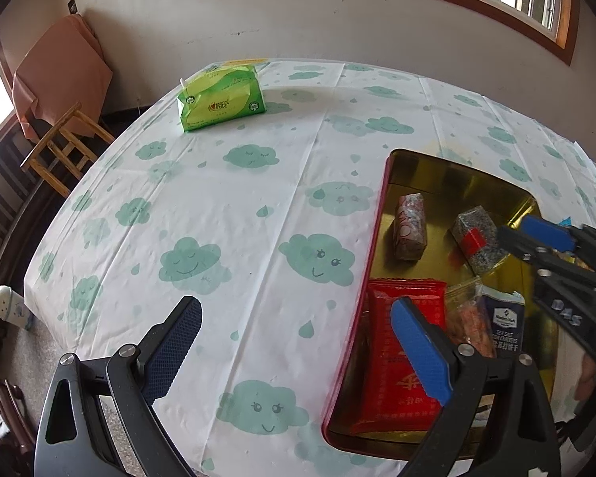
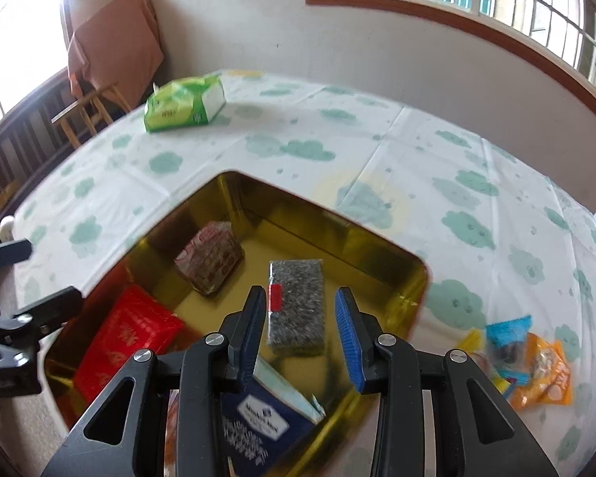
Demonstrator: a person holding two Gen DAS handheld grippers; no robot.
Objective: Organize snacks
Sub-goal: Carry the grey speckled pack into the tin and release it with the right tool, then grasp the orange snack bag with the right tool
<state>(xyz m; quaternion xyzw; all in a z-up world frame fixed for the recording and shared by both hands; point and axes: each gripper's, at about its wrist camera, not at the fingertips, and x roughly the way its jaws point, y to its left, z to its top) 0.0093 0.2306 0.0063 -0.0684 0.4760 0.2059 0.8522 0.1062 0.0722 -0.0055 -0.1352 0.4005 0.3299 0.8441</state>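
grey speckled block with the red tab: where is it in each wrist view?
Left wrist: grey speckled block lies right of centre in the gold tin, beside the right claw.
Right wrist: lower centre, on the tin floor beyond the claw's fingers.
Shared landmark: green tissue pack at the table's far side.

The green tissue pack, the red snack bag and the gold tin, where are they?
green tissue pack (image 1: 221, 98): left wrist view, front face.
red snack bag (image 1: 401, 361): left wrist view, middle of the wrapper.
gold tin (image 2: 377, 244): right wrist view, far inner wall.
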